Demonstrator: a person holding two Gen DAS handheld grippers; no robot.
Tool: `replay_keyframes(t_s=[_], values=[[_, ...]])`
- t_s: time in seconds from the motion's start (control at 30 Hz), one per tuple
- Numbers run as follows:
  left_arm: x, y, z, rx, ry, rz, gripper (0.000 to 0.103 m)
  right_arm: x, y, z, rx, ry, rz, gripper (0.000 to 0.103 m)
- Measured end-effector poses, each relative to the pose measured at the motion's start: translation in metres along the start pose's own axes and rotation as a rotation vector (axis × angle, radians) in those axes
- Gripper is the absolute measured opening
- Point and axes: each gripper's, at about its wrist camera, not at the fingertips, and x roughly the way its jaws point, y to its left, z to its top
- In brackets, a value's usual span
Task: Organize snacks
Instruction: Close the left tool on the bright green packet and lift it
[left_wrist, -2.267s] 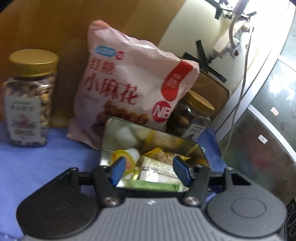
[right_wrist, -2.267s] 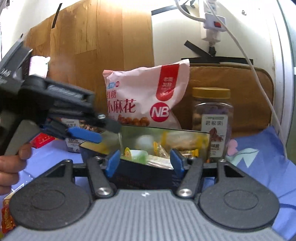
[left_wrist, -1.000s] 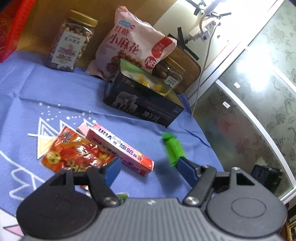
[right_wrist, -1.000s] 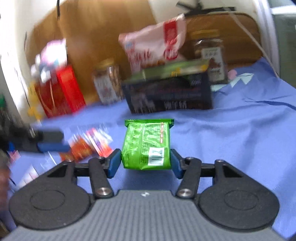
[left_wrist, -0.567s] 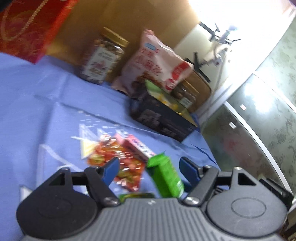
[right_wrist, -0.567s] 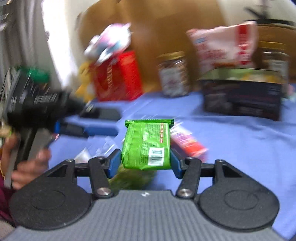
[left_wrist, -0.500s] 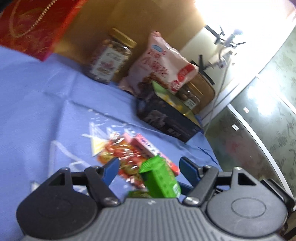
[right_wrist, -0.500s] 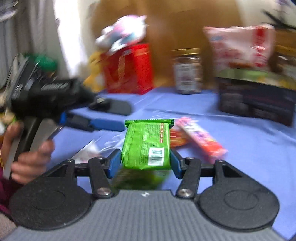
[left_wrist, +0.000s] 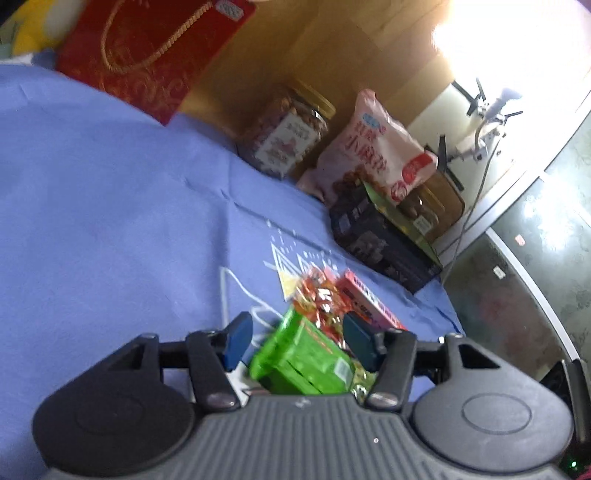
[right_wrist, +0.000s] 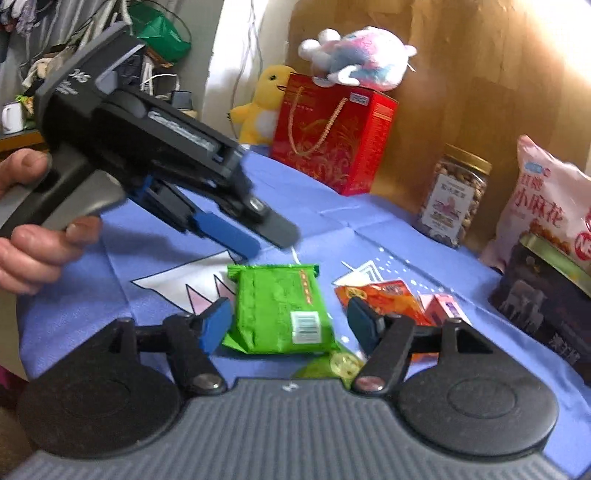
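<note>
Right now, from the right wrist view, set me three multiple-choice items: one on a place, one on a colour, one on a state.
1. Where does the plush toy sit?
A. Inside the dark box
B. On top of the red gift box
C. On the pink snack bag

2. What colour is the lid of the jar?
A. Gold
B. Red
C. Black

3. How do the right tongs stand to the green packet?
A. Clamped on it
B. Nowhere near it
C. Either side of it, pads clear

Answers:
1. B, since the toy rests along the gift box's top edge.
2. A, since the screw lid above the nuts is gold.
3. C, since a gap shows beside each of the pads; the jaws are opening with the packet between them.
</note>
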Motion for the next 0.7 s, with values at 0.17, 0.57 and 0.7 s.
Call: replay_keyframes(t_s=[0.17, 0.57, 0.7], values=[[-0.007, 0.005, 0.012, -0.006, -0.025, -0.031, 0.063, -0.009, -0.001, -0.006, 0.055, 0.028, 0.016, 0.072], [0.03, -0.012, -0.008, 0.093, 0.114, -0.019, 0.046, 0.003, -0.015, -0.009, 0.145, 0.11, 0.01, 0.045], [0.026, -0.012, -0.007, 0.072, 0.115, -0.027, 0.054, 0.002, -0.021, -0.012, 0.19, 0.106, 0.0, 0.046]])
